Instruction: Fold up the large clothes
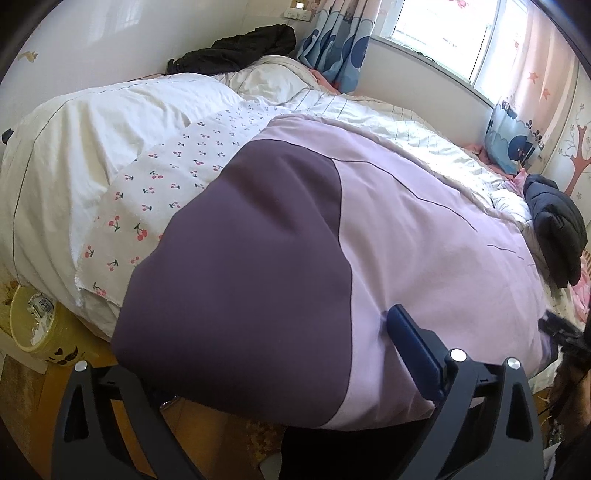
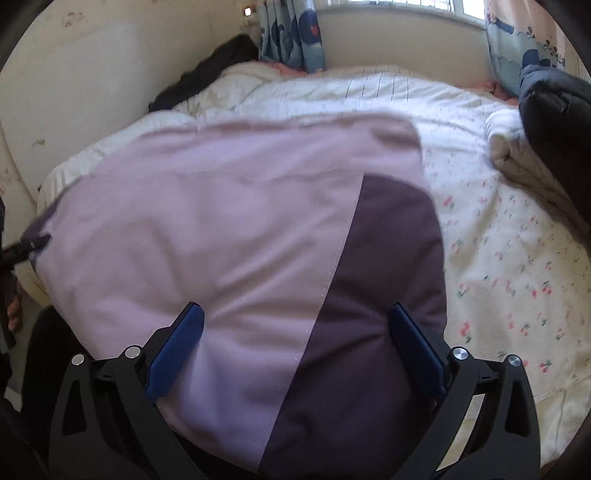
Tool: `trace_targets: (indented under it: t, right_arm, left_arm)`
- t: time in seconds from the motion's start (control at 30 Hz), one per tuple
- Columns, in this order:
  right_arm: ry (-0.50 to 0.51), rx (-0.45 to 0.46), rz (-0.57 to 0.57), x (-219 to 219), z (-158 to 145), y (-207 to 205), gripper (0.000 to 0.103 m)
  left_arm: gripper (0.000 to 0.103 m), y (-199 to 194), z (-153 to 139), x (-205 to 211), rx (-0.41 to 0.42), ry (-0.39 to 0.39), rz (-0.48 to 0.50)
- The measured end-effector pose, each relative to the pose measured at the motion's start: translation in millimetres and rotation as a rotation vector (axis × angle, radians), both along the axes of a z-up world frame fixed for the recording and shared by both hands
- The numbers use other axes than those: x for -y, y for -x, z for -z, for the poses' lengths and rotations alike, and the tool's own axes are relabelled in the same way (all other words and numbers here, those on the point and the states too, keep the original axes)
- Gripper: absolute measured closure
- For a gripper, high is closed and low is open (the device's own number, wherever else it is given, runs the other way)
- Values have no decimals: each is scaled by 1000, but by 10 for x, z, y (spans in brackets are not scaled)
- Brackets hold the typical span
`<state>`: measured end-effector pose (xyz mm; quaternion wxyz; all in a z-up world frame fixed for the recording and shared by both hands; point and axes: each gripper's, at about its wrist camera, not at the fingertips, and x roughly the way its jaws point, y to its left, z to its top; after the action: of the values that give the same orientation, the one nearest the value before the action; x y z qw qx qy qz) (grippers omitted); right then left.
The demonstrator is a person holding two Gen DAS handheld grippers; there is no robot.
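Lilac and plum padded cloth fills the near foreground of both wrist views: the large garment lies spread on the bed, its near hem draped over the edge at six o'clock, likely so a fold can be carried away from the person. The right gripper stands with its jaws spread wide, blue pads resting on or just above the fabric on either side of the seam where the two colours meet; nothing is pinched, so I judge it is set to gather a fresh hold. The left gripper shows only one blue pad, at five o'clock against the lilac panel; the other is hidden under the plum cloth, and whether it grips I cannot tell. Farther off, a cherry-print sheet lies beyond the garment, and dark jackets sit pushed aside near the window.
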<state>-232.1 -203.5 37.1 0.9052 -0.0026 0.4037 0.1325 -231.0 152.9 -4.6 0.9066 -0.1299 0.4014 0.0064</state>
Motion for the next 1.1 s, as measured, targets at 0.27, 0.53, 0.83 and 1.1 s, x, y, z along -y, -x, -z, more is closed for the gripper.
trace_targets:
  t: [0.27,0.53,0.83,1.1]
  right_arm:
    - [-5,-48,45,71,43,-276,6]
    - [-52,38,66,163,-455,-329,6]
    - [-124,28,103,200,-604,-1041,6]
    - [-86,-121,140,85,-38,-1695,6]
  left_arm:
    - [8,55,9,0,5,20,-21]
    - [8,461,-266,-578,185,123,-135]
    - [7,-328,-1331,-899,212,27,137]
    - [7,-1808,-896,390,38,-94,486]
